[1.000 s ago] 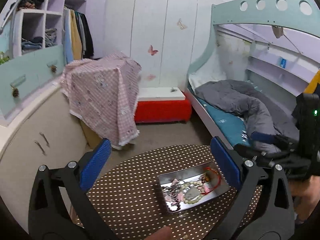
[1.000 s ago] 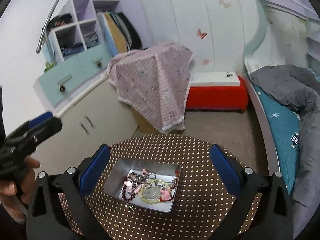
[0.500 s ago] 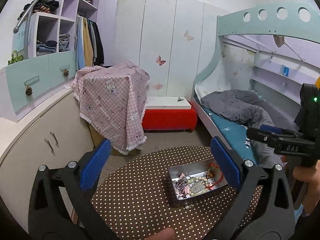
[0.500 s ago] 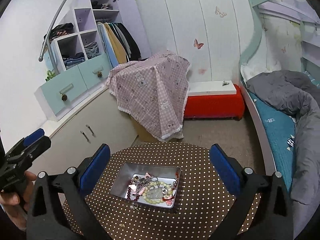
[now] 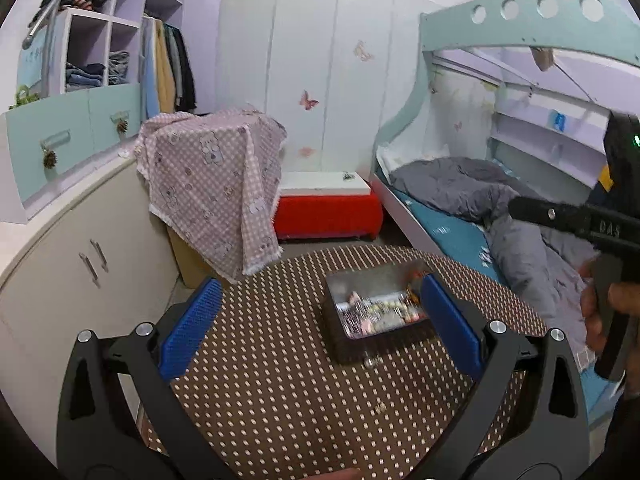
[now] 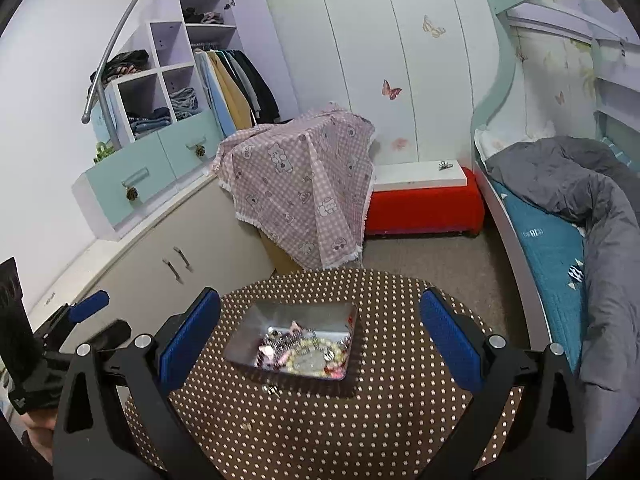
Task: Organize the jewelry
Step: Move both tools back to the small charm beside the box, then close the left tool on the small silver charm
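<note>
A metal tin (image 5: pixel 340 280) (image 6: pixel 248 352) full of tangled jewelry (image 6: pixel 300 354) sits on a round table with a brown dotted cloth (image 5: pixel 272 380) (image 6: pixel 304 432). Beads and a red string show in the pile. My left gripper (image 5: pixel 318 328) is open and empty, held above the table near side of the tin. My right gripper (image 6: pixel 318 332) is open and empty, above the table with the tin between its fingers in view. Small loose pieces lie on the cloth (image 6: pixel 272 390) just in front of the tin. Each gripper shows at the edge of the other's view.
A bunk bed with grey duvet (image 6: pixel 580 184) stands on the right. A red bench (image 6: pixel 424 208) and a box under a pink checked cloth (image 6: pixel 304 188) stand behind the table. Cabinets and shelves (image 6: pixel 160 240) run along the left wall.
Both cameras have tilted up and pulled back from the table, so the tin sits lower and smaller in view. Both grippers stay open and empty.
</note>
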